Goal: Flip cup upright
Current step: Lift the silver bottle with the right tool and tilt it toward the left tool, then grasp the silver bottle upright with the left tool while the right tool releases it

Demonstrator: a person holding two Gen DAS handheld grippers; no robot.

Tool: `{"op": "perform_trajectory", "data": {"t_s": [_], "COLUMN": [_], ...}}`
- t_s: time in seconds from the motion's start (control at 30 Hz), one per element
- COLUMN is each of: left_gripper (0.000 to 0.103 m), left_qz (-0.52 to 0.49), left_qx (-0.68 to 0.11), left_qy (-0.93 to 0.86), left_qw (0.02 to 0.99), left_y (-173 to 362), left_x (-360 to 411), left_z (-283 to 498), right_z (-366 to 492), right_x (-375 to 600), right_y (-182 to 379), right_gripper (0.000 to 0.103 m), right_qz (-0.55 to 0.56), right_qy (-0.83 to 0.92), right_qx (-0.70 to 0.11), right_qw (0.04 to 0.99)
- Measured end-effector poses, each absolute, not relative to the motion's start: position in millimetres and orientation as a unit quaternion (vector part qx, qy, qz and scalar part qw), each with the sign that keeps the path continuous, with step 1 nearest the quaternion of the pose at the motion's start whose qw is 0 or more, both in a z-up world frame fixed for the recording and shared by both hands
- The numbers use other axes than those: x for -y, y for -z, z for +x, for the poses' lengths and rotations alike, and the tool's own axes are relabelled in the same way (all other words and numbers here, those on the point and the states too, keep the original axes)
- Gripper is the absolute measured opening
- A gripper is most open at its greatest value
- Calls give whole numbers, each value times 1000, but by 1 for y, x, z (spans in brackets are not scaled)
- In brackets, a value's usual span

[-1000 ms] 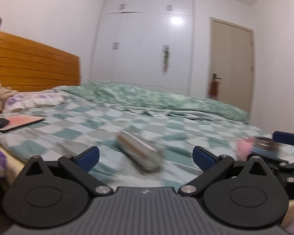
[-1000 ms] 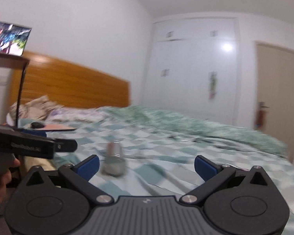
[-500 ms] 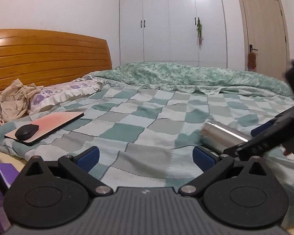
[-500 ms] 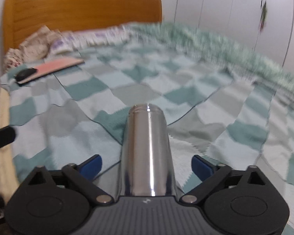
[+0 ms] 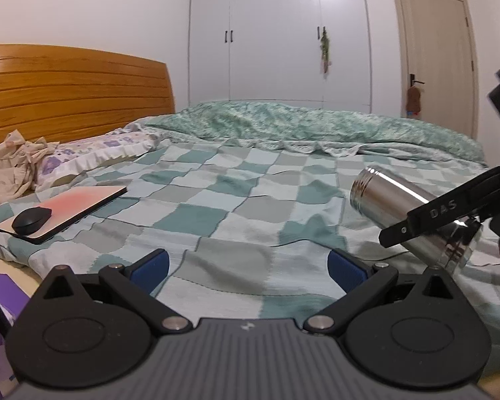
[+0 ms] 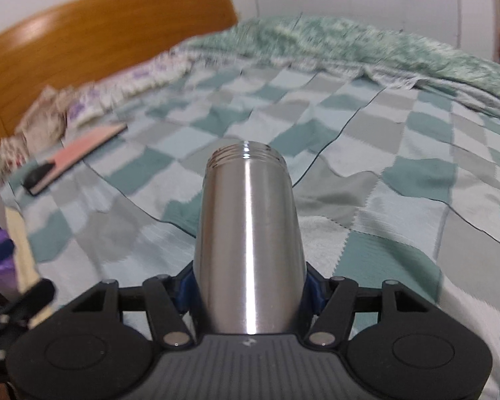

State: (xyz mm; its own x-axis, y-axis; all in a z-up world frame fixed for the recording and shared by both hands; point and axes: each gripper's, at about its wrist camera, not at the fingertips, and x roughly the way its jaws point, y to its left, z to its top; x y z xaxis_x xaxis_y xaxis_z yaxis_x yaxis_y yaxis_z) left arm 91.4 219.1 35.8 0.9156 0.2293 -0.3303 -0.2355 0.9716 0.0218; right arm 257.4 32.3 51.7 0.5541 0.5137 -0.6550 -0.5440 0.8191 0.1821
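The cup (image 6: 248, 233) is a plain steel cylinder with a threaded mouth. It lies along my right gripper (image 6: 248, 288), mouth pointing away, and the blue pads (image 6: 185, 288) press on both sides of its base end. In the left wrist view the cup (image 5: 393, 205) is held tilted above the checked bedcover (image 5: 216, 220), mouth up and to the left, with the right gripper (image 5: 450, 220) clamped around it. My left gripper (image 5: 246, 263) is open and empty, low over the near edge of the bed, left of the cup.
A pink-topped laptop (image 5: 73, 208) with a black mouse (image 5: 31, 221) on it lies at the bed's left edge. Pillows (image 5: 93, 156) and crumpled cloth (image 5: 13, 163) lie by the wooden headboard (image 5: 66, 93). A green quilt (image 5: 316, 126) is bunched at the far side.
My right gripper has moved onto the cup, shut on its base end and lifted it off the bedcover. My left gripper has stayed open and nearly still.
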Motion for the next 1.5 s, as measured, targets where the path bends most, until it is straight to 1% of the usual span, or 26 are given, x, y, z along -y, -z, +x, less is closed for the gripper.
{"op": "perform_trajectory", "data": {"t_s": [0.1,0.23,0.43,0.57,0.9,0.93,0.97,1.0,1.03,1.07,1.3,1.5], "left_gripper": [103,103,103,103,103,103,103,103,103,103,103,103], "left_qz": [-14,-21,-33,-42,-52,-52,-52,-51,-50,-48,-38,-30], "left_qx": [-170,-182,-193,-196,-211,-212,-213,-213,-212,-211,-221,-241], "left_qy": [-104,-83,-53,-46,-49,-50,-50,-50,-48,-46,-28,-3], "left_qw": [980,980,979,979,975,975,974,974,975,975,974,970], "left_y": [-39,-39,-36,-31,-30,-30,-31,-33,-35,-37,-46,-50], "left_x": [-208,-192,-171,-161,-159,-159,-159,-157,-156,-155,-133,-93], "left_z": [81,70,51,37,19,19,18,18,18,18,30,56], "right_z": [231,192,150,140,140,140,139,137,134,129,104,78], "right_x": [-8,23,45,47,39,39,39,41,44,47,106,166], "right_y": [-57,-50,-25,-5,-4,-5,-6,-8,-10,-14,-35,-46], "right_gripper": [62,62,62,62,62,63,70,77,91,96,98,99], "right_qz": [6,37,34,42,41,36,33,31,30,28,20,0], "right_qy": [-280,-239,-172,-123,-112,-119,-127,-141,-157,-168,-215,-226], "right_qx": [-354,-351,-357,-372,-375,-375,-375,-372,-365,-353,-277,-220], "right_qw": [892,905,918,919,920,919,918,917,917,920,936,949]}}
